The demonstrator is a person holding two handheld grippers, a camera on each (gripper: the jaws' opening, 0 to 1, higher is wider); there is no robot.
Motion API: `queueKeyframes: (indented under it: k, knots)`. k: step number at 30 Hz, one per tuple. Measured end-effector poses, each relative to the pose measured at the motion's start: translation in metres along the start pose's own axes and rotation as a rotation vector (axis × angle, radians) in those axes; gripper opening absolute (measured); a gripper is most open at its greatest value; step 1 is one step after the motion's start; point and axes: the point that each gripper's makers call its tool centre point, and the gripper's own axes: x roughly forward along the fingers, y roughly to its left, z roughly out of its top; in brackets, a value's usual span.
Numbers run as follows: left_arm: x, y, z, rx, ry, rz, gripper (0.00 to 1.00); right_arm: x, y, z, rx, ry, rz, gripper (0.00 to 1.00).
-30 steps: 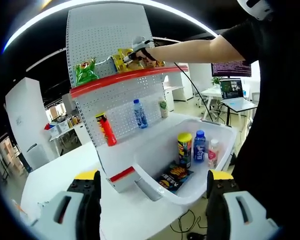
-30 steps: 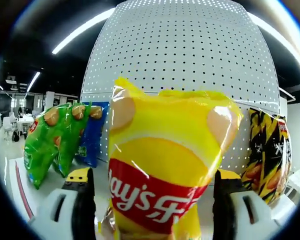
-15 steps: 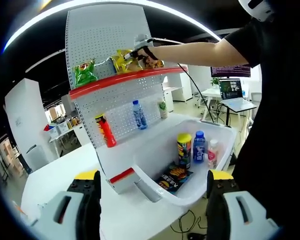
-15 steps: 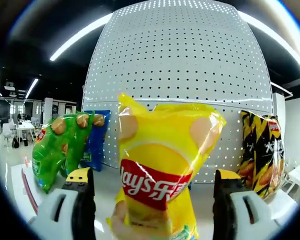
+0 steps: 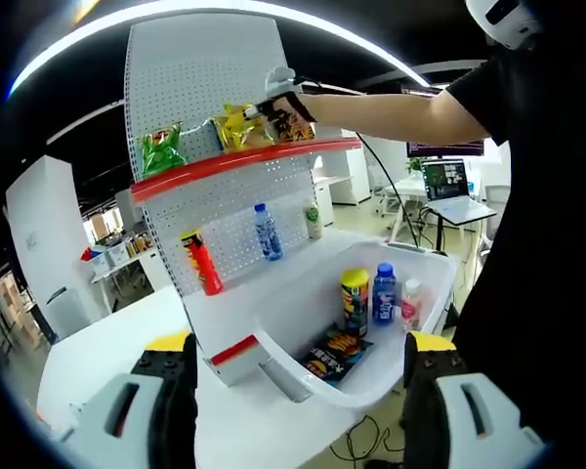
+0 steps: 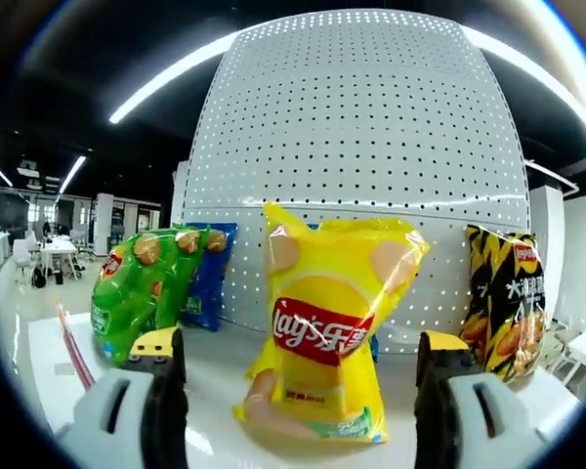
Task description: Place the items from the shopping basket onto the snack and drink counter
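The white shopping basket (image 5: 425, 337) holds a yellow can (image 5: 355, 298), a blue bottle (image 5: 383, 293), a small pink-labelled bottle (image 5: 407, 301) and a black snack bag (image 5: 330, 354). My left gripper (image 5: 303, 401) hovers open in front of it, holding nothing. A person's arm carries my right gripper (image 5: 278, 93) up at the counter's red-edged top shelf (image 5: 234, 161). In the right gripper view, a yellow Lay's bag (image 6: 322, 337) stands on that shelf, leaning on the pegboard. My right gripper (image 6: 298, 410) is open, a little back from the bag.
A green bag (image 6: 142, 293), a blue bag (image 6: 207, 278) and a black bag (image 6: 503, 313) flank the yellow one. On the lower level stand a red tube (image 5: 203, 262), a water bottle (image 5: 265, 230) and a small bottle (image 5: 313, 217). A desk with a laptop (image 5: 447, 186) is behind.
The right gripper has drawn back from the yellow bag, which now stands free on the shelf. The left gripper view has shifted only slightly.
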Motion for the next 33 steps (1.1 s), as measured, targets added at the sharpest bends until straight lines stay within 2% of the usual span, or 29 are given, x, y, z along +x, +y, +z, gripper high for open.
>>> queueKeyframes:
  k: [7,15,18,24,27,33]
  knots:
    - [-0.003,0.001,0.008,-0.004,-0.036,-0.009,0.87,-0.021,-0.007,-0.006,0.035,0.001,-0.007,0.96]
    - [0.001,0.001,0.005,-0.004,-0.019,-0.014,0.87,-0.052,-0.005,-0.009,0.058,-0.022,0.013,0.96]
    - [0.004,-0.001,0.005,0.000,-0.015,-0.020,0.88,-0.054,-0.009,-0.008,0.064,-0.032,0.019,0.96]
    - [0.007,0.001,0.000,-0.002,0.000,-0.018,0.88,-0.075,-0.015,0.001,0.058,-0.070,0.006,0.95]
    - [0.006,0.000,0.000,-0.001,0.004,-0.019,0.88,-0.085,-0.011,0.004,0.100,-0.092,0.033,0.91]
    - [0.005,0.003,0.000,-0.004,-0.002,-0.010,0.88,-0.099,-0.004,0.003,0.071,-0.104,0.056,0.91]
